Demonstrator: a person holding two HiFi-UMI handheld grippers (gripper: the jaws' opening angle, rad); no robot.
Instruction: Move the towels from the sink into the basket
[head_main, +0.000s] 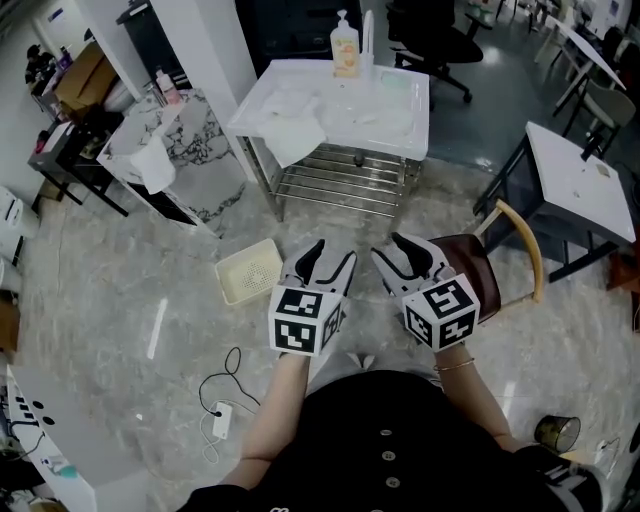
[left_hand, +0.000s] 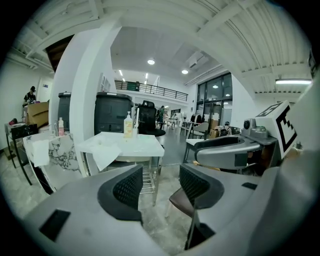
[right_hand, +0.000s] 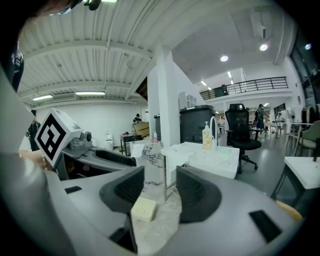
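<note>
Left claw (head_main: 332, 255) and right claw (head_main: 393, 250) both spread, nothing between the jaws. Towels (head_main: 296, 132) lie in the sink (head_main: 422, 100); basket (head_main: 250, 272) on floor. Bottle (head_main: 345, 48) label too small to read.

Glossy marble floor (head_main: 120, 300), plastic basket (head_main: 250, 270)

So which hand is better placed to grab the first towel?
Left, marginally. The left claw and right claw are both open, empty, far from the sink, but the towel drooping over its corner and the basket lie on the left.
</note>
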